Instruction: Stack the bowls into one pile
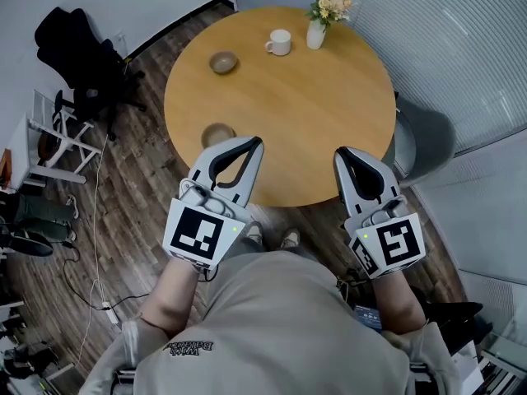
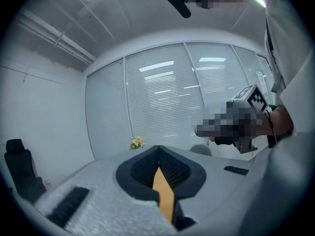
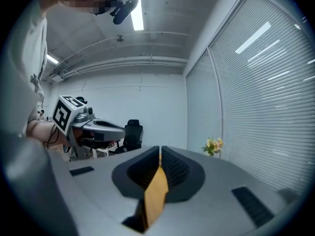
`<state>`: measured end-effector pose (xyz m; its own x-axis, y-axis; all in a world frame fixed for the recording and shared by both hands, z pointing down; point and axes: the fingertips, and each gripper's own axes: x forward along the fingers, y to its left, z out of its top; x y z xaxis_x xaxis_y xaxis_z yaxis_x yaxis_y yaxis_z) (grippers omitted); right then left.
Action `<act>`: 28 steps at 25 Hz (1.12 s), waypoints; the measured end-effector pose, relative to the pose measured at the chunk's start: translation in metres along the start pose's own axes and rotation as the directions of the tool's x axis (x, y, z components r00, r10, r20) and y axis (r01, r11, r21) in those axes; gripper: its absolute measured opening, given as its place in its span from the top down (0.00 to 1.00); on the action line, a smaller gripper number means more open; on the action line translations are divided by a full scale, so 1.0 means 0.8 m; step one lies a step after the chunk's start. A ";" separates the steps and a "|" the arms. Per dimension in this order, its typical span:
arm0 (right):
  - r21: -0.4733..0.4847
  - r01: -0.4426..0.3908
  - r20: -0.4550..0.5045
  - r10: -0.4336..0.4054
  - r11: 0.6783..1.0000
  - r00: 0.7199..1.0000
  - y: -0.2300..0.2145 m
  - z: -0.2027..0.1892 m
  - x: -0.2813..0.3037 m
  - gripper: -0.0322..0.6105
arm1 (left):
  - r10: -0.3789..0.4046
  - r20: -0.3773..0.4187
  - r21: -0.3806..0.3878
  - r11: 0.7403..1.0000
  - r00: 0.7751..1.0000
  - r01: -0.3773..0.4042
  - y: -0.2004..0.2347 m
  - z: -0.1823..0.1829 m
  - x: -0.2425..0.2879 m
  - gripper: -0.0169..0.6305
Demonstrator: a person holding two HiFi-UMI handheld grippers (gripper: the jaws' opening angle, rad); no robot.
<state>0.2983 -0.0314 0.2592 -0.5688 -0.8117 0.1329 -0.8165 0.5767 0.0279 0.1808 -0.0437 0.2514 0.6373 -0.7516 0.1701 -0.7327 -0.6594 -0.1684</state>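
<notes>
Two small brown bowls sit apart on the round wooden table [image 1: 329, 113]. One bowl [image 1: 223, 62] is at the far left. The other bowl [image 1: 217, 133] is near the front left edge, partly behind my left gripper [image 1: 257, 142]. That gripper hovers over the table's front edge, shut and empty. My right gripper [image 1: 340, 152] is level with it to the right, also shut with nothing in it. In the left gripper view the jaws [image 2: 158, 148] meet at the tips, and only a sliver of table shows between them. The right gripper view shows the same [image 3: 160, 149].
A white mug [image 1: 279, 42] and a white vase of flowers [image 1: 317, 25] stand at the table's far side. A black office chair [image 1: 82, 56] and a white rack [image 1: 58, 138] are on the left, a grey chair [image 1: 424, 138] on the right. Cables [image 1: 90, 245] cross the wooden floor.
</notes>
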 end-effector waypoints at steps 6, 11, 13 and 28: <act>0.016 -0.043 0.001 0.043 0.999 0.999 -0.011 -0.010 -0.004 0.89 | 0.035 -0.041 -0.007 0.999 0.999 -0.035 -0.017 -0.013 -0.001 0.95; 0.041 -0.079 0.008 0.079 0.996 0.997 -0.024 -0.024 -0.012 0.89 | 0.091 -0.076 -0.019 0.995 0.993 -0.093 -0.032 -0.020 -0.001 0.95; 0.037 -0.095 0.010 0.095 0.995 0.995 -0.024 -0.030 -0.016 0.89 | 0.105 -0.092 -0.017 0.994 0.990 -0.107 -0.040 -0.025 -0.006 0.95; 0.043 -0.133 0.033 0.132 0.990 0.991 -0.033 -0.053 -0.026 0.89 | 0.133 -0.121 0.069 0.990 0.984 -0.125 -0.069 -0.029 -0.006 0.95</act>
<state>0.3358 -0.0257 0.2980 -0.6745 -0.7311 0.1029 -0.7369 0.6752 -0.0326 0.2127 -0.0032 0.2823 0.5005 -0.8249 0.2627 -0.7886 -0.5596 -0.2548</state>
